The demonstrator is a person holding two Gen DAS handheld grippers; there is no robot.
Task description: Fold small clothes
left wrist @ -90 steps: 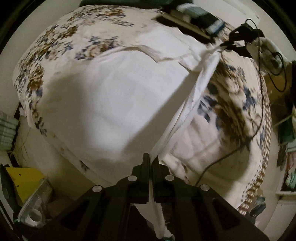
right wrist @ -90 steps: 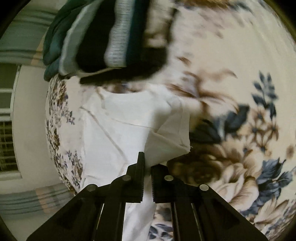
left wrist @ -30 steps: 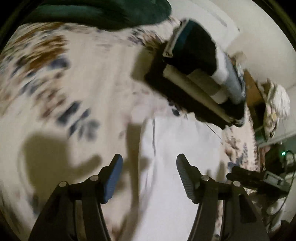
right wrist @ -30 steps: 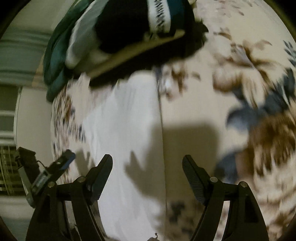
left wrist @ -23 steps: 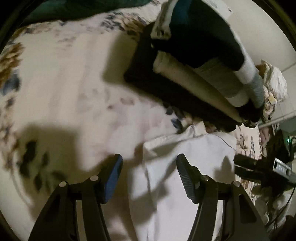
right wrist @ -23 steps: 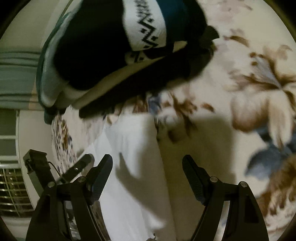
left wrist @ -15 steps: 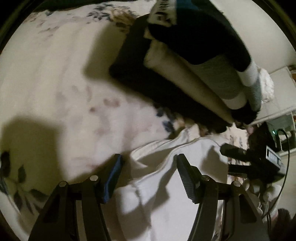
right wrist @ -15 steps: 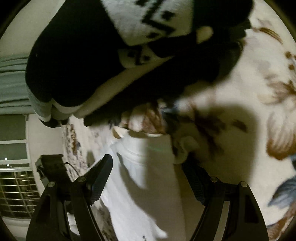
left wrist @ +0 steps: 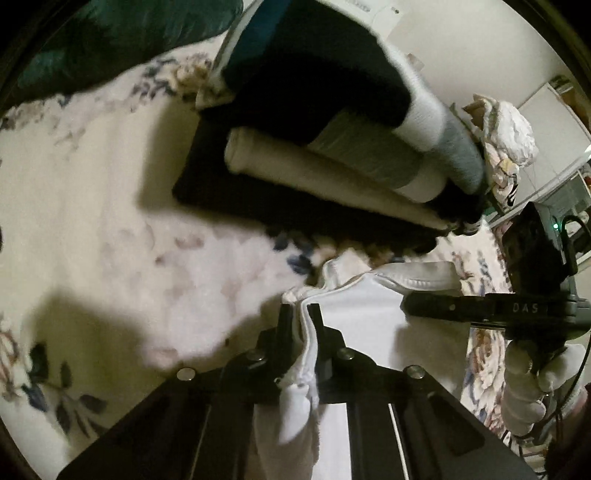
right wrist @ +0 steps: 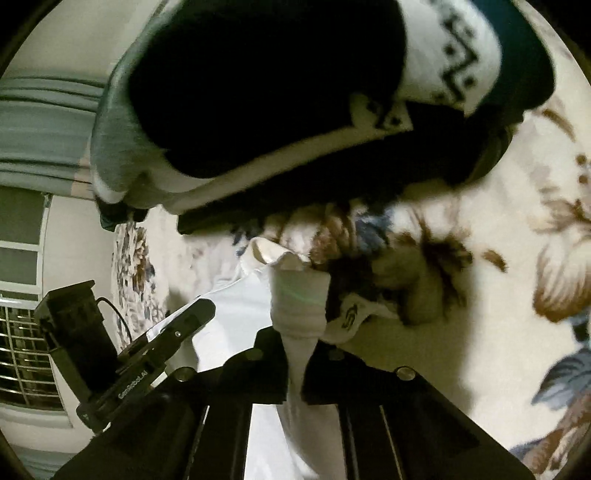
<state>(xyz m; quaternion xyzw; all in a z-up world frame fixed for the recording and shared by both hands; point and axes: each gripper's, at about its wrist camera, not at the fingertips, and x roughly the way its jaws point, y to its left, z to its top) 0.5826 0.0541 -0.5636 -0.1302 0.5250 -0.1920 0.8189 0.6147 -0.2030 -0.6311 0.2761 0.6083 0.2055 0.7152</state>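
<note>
Both grippers pinch white shirt: left gripper [left wrist: 301, 314], right gripper [right wrist: 295, 350]. White shirt [left wrist: 354, 306] lies on flowery bed [left wrist: 92, 206], just beside folded pile [left wrist: 332, 147]. Step: grab top end. Next, likely lift together, fold evenly.

both claws, open before, now pinch the white garment [left wrist: 364, 306].

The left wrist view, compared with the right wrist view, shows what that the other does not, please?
Only the left wrist view shows the dark green blanket and crumpled white bundle. Only the right wrist view shows the window grille and zigzag knit. Both show the white garment pinched in both grippers, the clothes stack and floral sheet.
</note>
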